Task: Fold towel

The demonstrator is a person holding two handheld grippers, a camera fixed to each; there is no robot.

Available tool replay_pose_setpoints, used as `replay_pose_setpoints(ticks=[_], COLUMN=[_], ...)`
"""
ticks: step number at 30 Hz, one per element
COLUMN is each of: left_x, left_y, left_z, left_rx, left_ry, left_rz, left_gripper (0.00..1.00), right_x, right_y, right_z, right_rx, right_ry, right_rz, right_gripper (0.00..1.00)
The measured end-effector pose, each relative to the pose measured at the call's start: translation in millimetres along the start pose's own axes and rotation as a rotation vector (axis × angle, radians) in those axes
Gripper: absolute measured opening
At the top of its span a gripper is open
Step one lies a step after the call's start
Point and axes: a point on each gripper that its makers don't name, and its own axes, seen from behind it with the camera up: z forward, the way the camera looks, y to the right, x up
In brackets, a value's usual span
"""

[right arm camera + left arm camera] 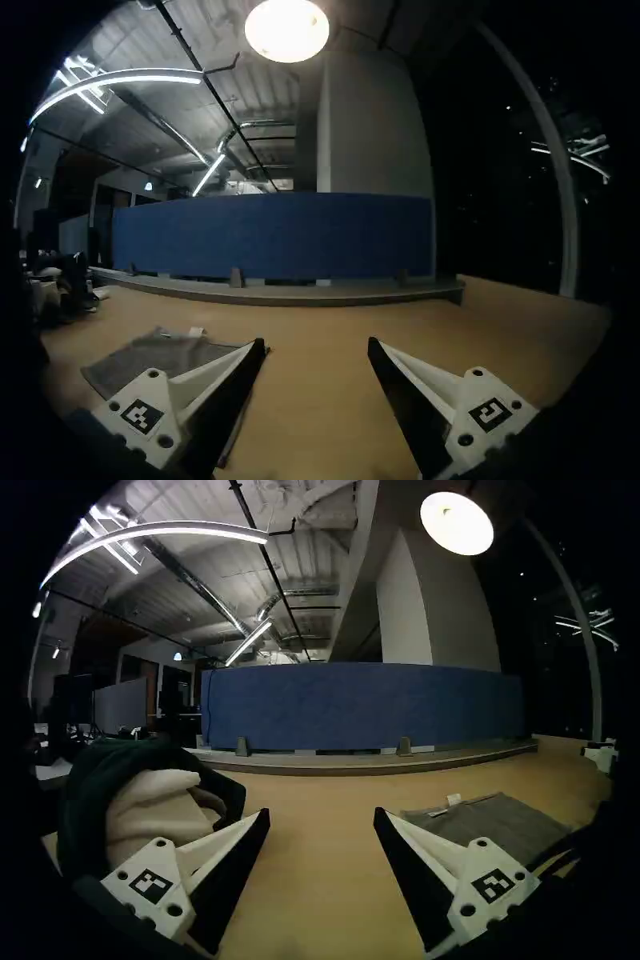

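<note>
A grey towel (488, 820) lies flat on the wooden table, at the right in the left gripper view, partly behind the right finger. The same towel (152, 356) sits at the lower left in the right gripper view, behind that gripper's left finger. My left gripper (322, 820) is open above the table with nothing between its fingers. My right gripper (316, 348) is open too, holding nothing, with the towel off to its left.
A dark green basket with cream and dark cloth (140, 804) stands at the left in the left gripper view. A blue partition (360, 704) runs along the table's far edge. The wooden table top (496, 336) stretches to the right.
</note>
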Motion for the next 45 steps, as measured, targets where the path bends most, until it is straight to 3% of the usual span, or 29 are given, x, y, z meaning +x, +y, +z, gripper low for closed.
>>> replay_pose_setpoints(ticks=[6, 10, 15, 23, 29, 36, 45], left_x=[3, 28, 70, 152, 193, 203, 202], left_y=[-4.7, -4.0, -2.7, -2.2, 2.0, 7.4, 39.6], left_z=[2.0, 1.9, -0.9, -10.7, -17.4, -18.7, -27.3], left_rx=[0.020, 0.019, 0.012, 0.001, -0.012, -0.040, -0.191], left_ry=[-0.009, 0.010, 0.013, 0.023, 0.024, 0.006, -0.071], left_rz=[0.014, 0.009, -0.019, -0.017, -0.023, -0.027, 0.030], left_gripper=[0.97, 0.97, 0.97, 0.97, 0.97, 0.97, 0.96], right_x=[15, 41, 78, 152, 197, 208, 208], right_y=[8, 10, 7, 2, -1, -3, -26], right_z=[-1.0, -2.0, -5.5, -14.7, -23.2, -27.3, -33.4], right_rx=[-0.013, -0.007, 0.003, 0.008, -0.005, 0.000, 0.110], right_ry=[0.014, 0.037, 0.029, 0.037, 0.034, 0.021, -0.054], right_rz=[0.024, 0.022, 0.010, 0.010, 0.003, -0.005, -0.068], right_gripper=[1.00, 1.00, 1.00, 1.00, 1.00, 1.00, 1.00])
